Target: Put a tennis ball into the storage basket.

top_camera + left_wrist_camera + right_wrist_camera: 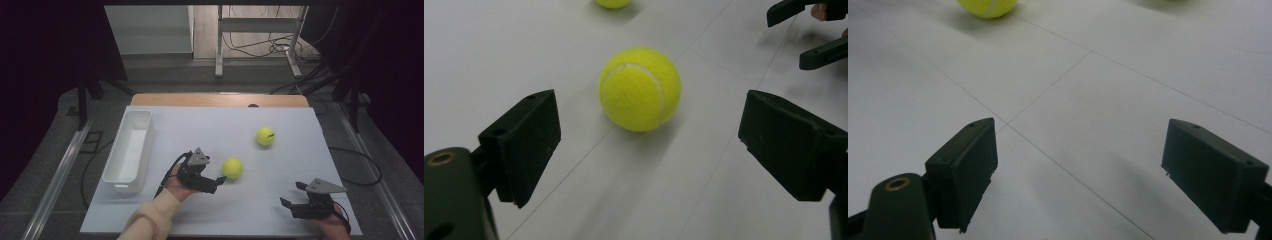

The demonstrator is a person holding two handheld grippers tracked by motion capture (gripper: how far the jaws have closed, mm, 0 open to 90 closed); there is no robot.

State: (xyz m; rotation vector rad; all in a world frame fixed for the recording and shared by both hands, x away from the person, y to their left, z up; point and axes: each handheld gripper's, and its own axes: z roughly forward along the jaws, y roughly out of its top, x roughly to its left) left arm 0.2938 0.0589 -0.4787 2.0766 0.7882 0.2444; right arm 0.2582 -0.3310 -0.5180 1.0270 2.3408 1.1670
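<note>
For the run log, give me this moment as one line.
left gripper: open, aimed at near tennis ball, not touching | right gripper: open, nothing between | far tennis ball: on table | white bin: empty

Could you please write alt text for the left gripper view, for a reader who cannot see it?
A yellow tennis ball lies on a white table just ahead of the open left gripper, whose two black jaws stand wide apart without touching it. A second tennis ball sits farther off at the top edge, and the right gripper enters at the upper right.
</note>
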